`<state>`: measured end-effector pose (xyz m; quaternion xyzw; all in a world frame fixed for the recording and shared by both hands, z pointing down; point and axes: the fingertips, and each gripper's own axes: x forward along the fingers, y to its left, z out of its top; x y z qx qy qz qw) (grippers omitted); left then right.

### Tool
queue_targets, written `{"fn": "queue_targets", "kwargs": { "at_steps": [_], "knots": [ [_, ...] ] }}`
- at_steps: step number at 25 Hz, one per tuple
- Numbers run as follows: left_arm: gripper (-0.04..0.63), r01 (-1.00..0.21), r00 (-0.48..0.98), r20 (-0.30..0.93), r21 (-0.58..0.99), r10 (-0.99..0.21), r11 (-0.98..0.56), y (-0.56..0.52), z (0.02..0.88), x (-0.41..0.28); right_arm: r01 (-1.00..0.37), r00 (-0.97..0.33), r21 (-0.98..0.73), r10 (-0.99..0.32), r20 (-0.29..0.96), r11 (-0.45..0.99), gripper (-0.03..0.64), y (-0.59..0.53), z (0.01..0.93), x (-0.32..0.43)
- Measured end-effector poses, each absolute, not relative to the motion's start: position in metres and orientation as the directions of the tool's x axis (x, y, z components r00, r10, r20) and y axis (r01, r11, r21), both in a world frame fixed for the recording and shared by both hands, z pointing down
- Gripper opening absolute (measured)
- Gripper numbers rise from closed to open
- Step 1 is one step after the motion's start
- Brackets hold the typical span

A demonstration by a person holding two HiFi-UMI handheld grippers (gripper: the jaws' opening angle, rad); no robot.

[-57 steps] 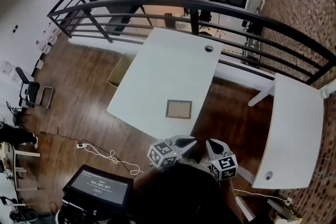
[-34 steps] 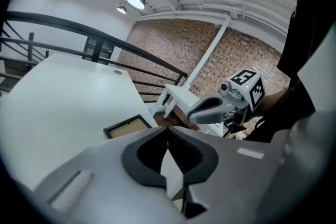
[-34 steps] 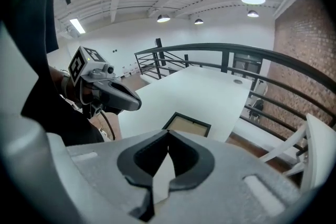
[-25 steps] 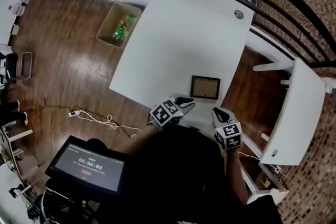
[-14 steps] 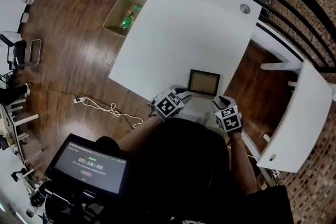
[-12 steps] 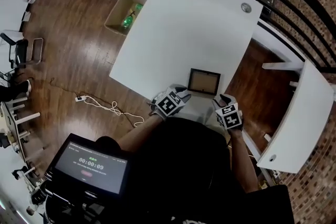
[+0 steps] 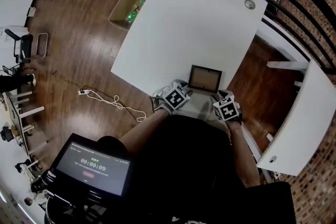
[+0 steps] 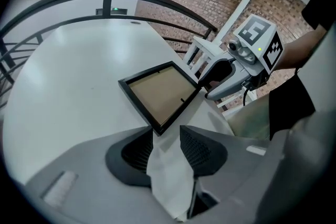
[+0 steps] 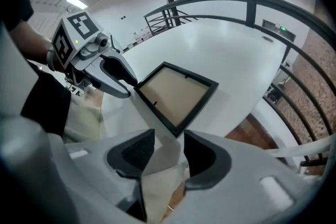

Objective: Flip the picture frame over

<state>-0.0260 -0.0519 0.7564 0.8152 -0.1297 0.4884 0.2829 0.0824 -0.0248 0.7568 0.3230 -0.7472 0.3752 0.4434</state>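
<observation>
The picture frame (image 7: 205,78) lies flat on the white desk (image 7: 194,23) close to its near edge, brown panel up. The left gripper (image 8: 167,139) and right gripper (image 9: 169,144) each sit just short of one of its near corners. Both have their fingers spread wide, having just been opening, with nothing between them. The step in hand looks like taking hold. It probably goes best if each gripper slips one finger under the black rim at its own corner and both close evenly. They can then raise the near edge together and pivot the frame on its far edge, away from the desk's drop.
</observation>
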Motion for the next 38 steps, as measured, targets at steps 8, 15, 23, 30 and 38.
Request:
{"fn": "queue_targets", "kwargs": {
  "at_steps": [8, 15, 23, 30, 38],
  "knots": [
    [0.173, -0.518, 0.446, 0.892, 0.329, 0.08, -0.79, -0.05, 0.765, -0.033, -0.814, -0.407, -0.293, -0.132, 0.904, 0.501, 0.158, -0.024, 0.762, 0.077],
    [0.179, -0.498, 0.442, 0.891, 0.336, 0.099, -0.799, -0.045, 0.768, -0.035, -0.812, -0.402, -0.291, -0.123, 0.907, 0.505, 0.161, -0.022, 0.767, 0.07],
    [0.186, -0.52, 0.465, 0.881, 0.349, 0.084, -0.779, -0.048, 0.765, -0.034, -0.804, -0.423, -0.313, -0.117, 0.899, 0.505, 0.167, -0.017, 0.764, 0.067],
    [0.183, -0.524, 0.482, 0.874, 0.339, 0.056, -0.782, -0.053, 0.753, -0.032, -0.802, -0.436, -0.312, -0.14, 0.889, 0.509, 0.167, -0.018, 0.752, 0.071],
    [0.178, -0.533, 0.513, 0.858, 0.333, 0.016, -0.778, -0.054, 0.736, -0.029, -0.792, -0.446, -0.305, -0.159, 0.881, 0.529, 0.167, -0.015, 0.733, 0.073]
  ]
}}
